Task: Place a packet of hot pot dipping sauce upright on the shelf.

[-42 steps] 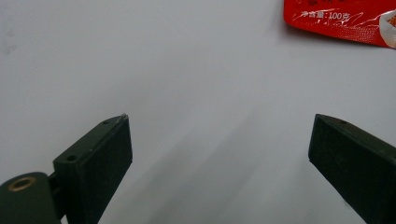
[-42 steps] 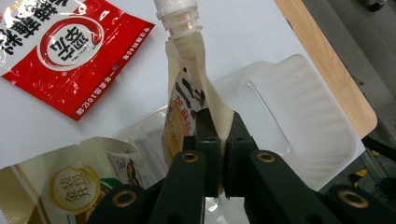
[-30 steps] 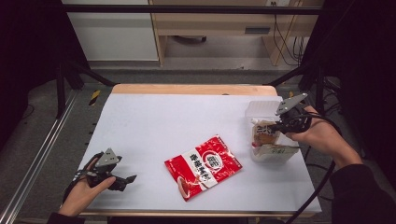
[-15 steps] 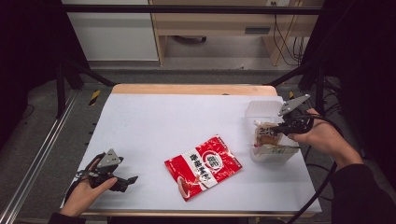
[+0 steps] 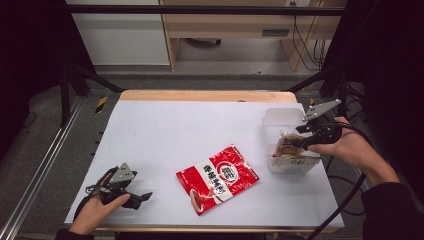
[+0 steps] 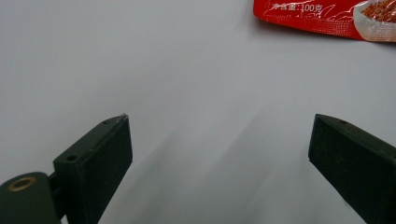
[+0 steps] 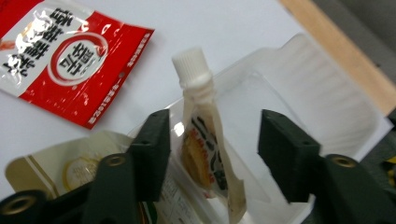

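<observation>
Right gripper (image 7: pixel 212 140) over clear plastic tray (image 5: pixel 280 117) at table's right edge; jaws have just been opening, pads apart from white-capped spout pouch (image 7: pixel 205 140) standing between them, inside tray.

Step, as judged: releasing pouch into tray. Best lift straight up, avoid snagging cap.

Left gripper (image 6: pixel 219 149) wide open, empty, near-left.

Red foil snack packet (image 5: pixel 218 177) mid-table: Chinese characters; "100" readable.

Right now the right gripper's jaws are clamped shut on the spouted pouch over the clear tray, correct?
Not quite. The right gripper is over the clear tray, but its jaws stand apart on either side of the spouted pouch, having just been opening. The right gripper view shows the gaps.
</observation>
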`<state>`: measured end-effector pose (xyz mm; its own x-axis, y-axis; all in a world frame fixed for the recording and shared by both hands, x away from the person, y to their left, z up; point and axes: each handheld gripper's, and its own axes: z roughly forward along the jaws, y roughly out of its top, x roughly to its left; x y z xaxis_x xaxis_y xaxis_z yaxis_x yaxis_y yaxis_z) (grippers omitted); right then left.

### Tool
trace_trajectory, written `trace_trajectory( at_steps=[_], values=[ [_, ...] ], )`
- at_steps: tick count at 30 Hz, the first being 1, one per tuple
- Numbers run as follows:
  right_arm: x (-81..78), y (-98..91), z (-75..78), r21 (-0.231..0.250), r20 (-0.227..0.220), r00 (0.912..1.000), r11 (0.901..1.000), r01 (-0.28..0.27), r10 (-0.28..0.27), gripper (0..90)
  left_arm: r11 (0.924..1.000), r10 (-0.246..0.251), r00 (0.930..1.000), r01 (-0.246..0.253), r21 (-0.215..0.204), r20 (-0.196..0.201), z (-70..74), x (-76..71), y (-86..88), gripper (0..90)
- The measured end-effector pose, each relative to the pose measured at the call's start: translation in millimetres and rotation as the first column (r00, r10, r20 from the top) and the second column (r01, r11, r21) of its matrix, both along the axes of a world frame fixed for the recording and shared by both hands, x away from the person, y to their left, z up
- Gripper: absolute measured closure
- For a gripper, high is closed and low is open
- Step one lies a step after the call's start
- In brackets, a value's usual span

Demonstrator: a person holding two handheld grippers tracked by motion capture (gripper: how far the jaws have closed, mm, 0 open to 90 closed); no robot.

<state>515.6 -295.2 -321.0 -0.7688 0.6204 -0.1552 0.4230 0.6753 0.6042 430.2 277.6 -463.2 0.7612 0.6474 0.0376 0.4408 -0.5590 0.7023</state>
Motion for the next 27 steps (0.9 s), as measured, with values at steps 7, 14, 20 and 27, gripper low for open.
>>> trace_trajectory(
  at_steps=[7, 14, 20, 27],
  values=[
    [-11.1, 22.1, 19.6, -0.008, 0.088, 0.996, 0.9999, 0.015, -0.014, 20.9, 1.0, 0.002, 0.9999, -0.003, 0.005, 0.015, -0.8, -0.1, -0.8, 6.1],
    [-16.0, 49.8, 35.3, 0.001, 0.144, 0.9888, 0.9993, 0.038, -0.038, 11.6, 1.0, 0.007, 0.9998, -0.007, 0.003, 0.016, -2.3, -0.5, -0.9, 6.1],
    [-22.5, 75.7, 44.7, -0.005, 0.177, 0.984, 0.9998, 0.02, -0.019, 8.7, 0.9999, 0.012, 0.9996, -0.012, 0.002, 0.026, -1.2, -0.2, -0.8, 6.1],
    [-32.0, 111.7, 55.9, 0.035, 0.262, 0.9623, 0.9971, 0.067, -0.074, 7.8, 0.9999, 0.01, 0.9993, -0.01, 0.0, 0.036, -0.6, -0.6, -3.7, 6.1]
  ],
)
